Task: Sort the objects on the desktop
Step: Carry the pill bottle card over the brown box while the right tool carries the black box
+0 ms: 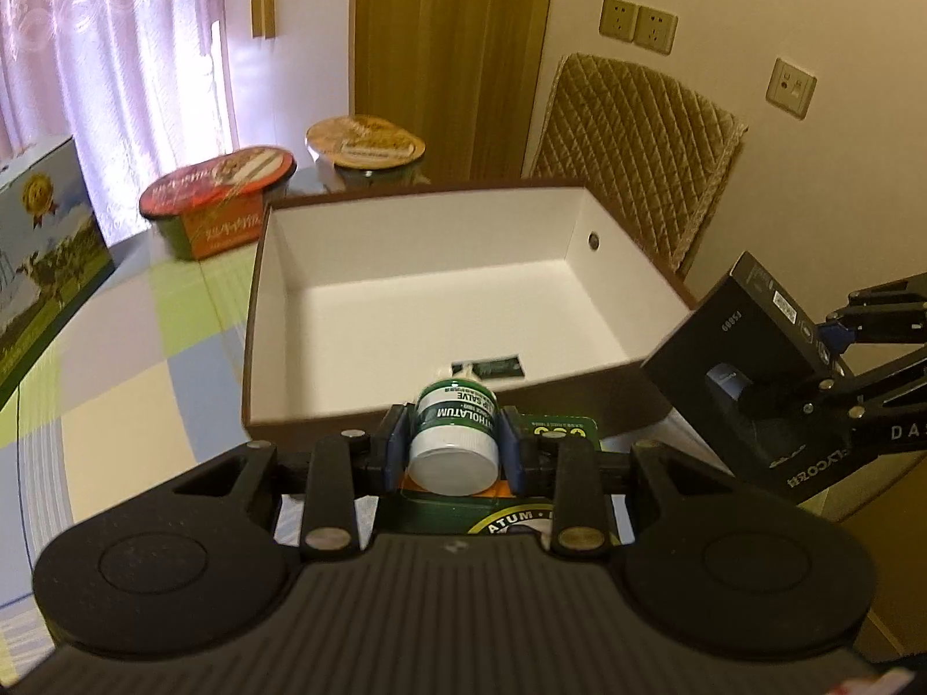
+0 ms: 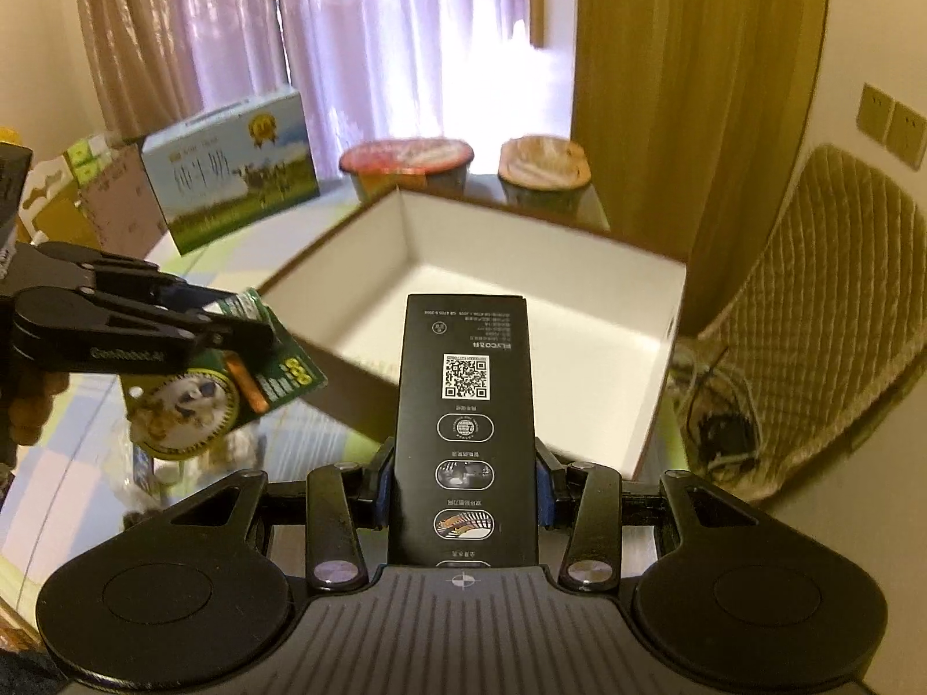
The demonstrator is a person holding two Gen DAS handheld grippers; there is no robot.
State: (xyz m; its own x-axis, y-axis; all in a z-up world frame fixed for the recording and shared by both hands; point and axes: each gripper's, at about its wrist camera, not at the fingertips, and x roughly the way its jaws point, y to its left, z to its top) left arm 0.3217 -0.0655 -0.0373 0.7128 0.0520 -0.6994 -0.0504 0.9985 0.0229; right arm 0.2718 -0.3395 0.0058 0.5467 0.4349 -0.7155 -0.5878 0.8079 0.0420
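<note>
Left gripper (image 1: 455,446) clamps salve pack (image 1: 457,434) — right gripper (image 2: 463,486) black box (image 2: 466,434).

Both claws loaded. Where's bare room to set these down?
Best patch: the white floor of the open box, bare but for a small dark item by its near wall. Also free: the checked tablecloth between the box and the milk carton. Crowded: behind the box, two noodle bowls; and its near right corner, where the black carton hangs.

likely a home: curtains (image 2: 359,29), padded chair (image 1: 631,139), checked tablecloth (image 1: 116,359).
</note>
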